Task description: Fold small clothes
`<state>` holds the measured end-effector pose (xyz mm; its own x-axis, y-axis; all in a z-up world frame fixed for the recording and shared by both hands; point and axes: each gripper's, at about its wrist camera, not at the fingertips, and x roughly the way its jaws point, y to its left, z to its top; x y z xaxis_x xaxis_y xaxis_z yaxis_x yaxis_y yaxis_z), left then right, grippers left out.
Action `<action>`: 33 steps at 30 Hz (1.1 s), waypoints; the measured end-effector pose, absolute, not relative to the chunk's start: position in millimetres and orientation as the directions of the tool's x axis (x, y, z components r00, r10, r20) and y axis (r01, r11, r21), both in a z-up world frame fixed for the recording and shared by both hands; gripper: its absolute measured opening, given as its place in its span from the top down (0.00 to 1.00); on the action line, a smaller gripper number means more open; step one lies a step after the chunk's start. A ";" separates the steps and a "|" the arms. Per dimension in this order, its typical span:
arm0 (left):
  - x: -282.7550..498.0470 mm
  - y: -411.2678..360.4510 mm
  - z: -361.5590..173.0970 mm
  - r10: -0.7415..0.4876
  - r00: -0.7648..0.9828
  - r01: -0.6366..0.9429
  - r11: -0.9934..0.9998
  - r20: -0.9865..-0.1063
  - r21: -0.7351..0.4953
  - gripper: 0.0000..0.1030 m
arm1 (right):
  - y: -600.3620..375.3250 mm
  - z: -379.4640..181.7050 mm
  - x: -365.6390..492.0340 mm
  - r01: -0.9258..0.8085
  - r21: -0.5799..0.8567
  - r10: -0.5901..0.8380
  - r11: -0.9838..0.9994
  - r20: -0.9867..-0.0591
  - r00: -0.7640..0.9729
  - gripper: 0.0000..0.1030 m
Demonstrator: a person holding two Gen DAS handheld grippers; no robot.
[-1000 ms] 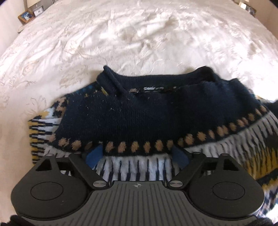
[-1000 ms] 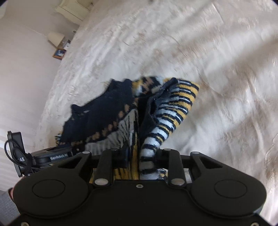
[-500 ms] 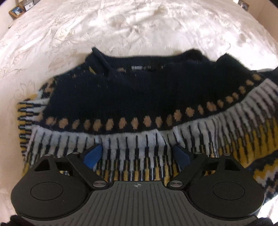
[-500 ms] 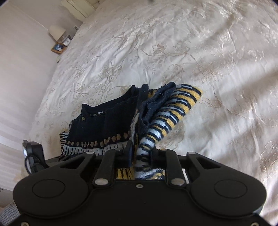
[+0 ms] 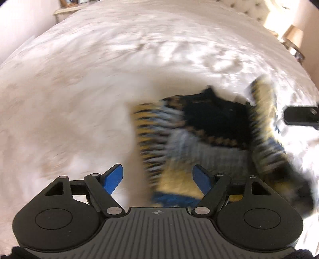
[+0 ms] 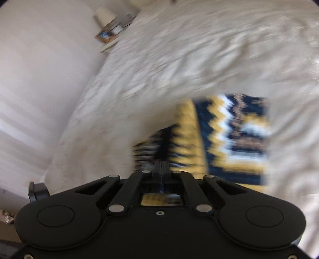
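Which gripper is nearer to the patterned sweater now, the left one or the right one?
Right. The right gripper has its jaws closed at the sweater edge; whether it grips fabric is blurred. The left gripper is open, just off its near corner.

A bed (image 5: 99, 83) with a cream, floral-embossed bedspread (image 6: 199, 49) fills most of both views; heavy blur obscures the pattern detail. In the left wrist view, a pale wall (image 5: 24, 18) stands at the far left, with a light-coloured bedside cabinet (image 5: 65, 11) beside it. At the far right, a tufted headboard (image 5: 253, 10) is visible, next to a lamp with a tan shade (image 5: 293, 35) in bright, warm light. In the right wrist view, a white wall (image 6: 39, 69) runs along the left side of the bed. A white lampshade (image 6: 104, 15) and a framed picture (image 6: 104, 35) sit on a far-left nightstand
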<state>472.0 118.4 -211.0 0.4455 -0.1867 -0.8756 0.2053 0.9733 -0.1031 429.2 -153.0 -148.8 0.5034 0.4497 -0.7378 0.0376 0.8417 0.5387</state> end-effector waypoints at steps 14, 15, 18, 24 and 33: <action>484.5 140.1 -210.1 -0.314 0.402 0.291 0.934 -0.860 -0.205 0.25 | -88.7 -169.3 385.5 -0.005 0.133 0.115 0.991 -0.835 0.538 0.24; 489.6 130.7 -209.7 -0.344 0.393 0.319 0.921 -0.853 -0.224 0.25 | -89.1 -169.2 377.1 -0.007 0.092 0.081 0.996 -0.837 0.541 0.25; 502.4 100.7 -212.0 -0.419 0.355 0.387 0.880 -0.836 -0.276 0.25 | -83.9 -175.5 357.6 0.006 -0.023 -0.023 1.000 -0.855 0.517 0.14; 522.0 43.1 -221.5 -0.507 0.226 0.481 0.801 -0.832 -0.358 0.24 | -51.7 -194.3 335.6 -0.047 -0.176 -0.125 0.983 -0.838 0.532 0.09; 534.1 0.8 -244.8 -0.507 0.122 0.506 0.771 -0.853 -0.387 0.24 | -22.1 -240.0 335.8 -0.179 -0.313 -0.199 0.933 -0.861 0.468 0.13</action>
